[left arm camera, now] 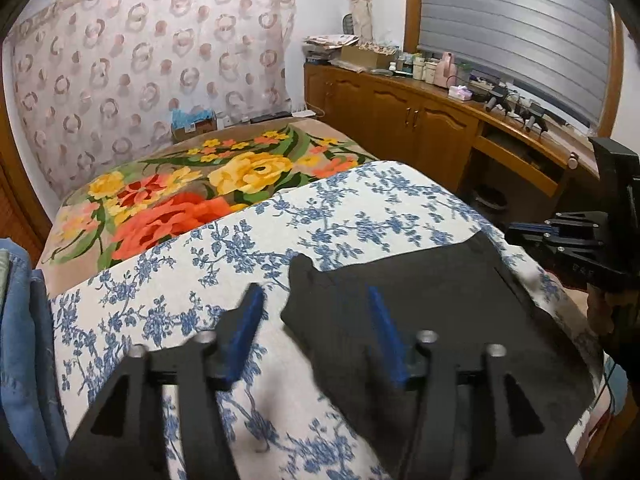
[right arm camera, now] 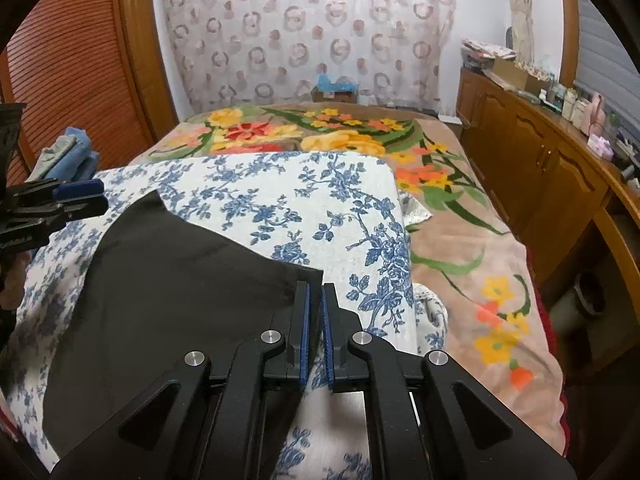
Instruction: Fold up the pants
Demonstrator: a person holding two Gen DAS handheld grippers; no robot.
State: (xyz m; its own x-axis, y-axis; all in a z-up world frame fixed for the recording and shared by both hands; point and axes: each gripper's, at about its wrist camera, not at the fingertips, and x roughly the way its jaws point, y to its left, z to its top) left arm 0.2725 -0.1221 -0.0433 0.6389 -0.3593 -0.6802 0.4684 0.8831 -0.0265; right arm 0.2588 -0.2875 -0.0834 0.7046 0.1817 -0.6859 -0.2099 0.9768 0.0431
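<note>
Black pants (left arm camera: 420,320) lie flat on a white cloth with blue flowers (left arm camera: 340,216) spread over the bed. My left gripper (left arm camera: 316,300) is open, its blue pads apart above the pants' near left corner, which sticks up between them. In the right wrist view the pants (right arm camera: 172,280) lie to the left. My right gripper (right arm camera: 316,296) is nearly shut at the pants' right corner; a narrow gap shows between the pads, and no cloth is visible in it. The left gripper also shows in the right wrist view (right arm camera: 92,196).
A flowered blanket (left arm camera: 192,192) covers the far half of the bed. Folded blue clothes (right arm camera: 68,156) are stacked at the bed's left side. A wooden cabinet (left arm camera: 400,120) with clutter on top runs along the right. A louvred wooden door (right arm camera: 72,60) stands at the left.
</note>
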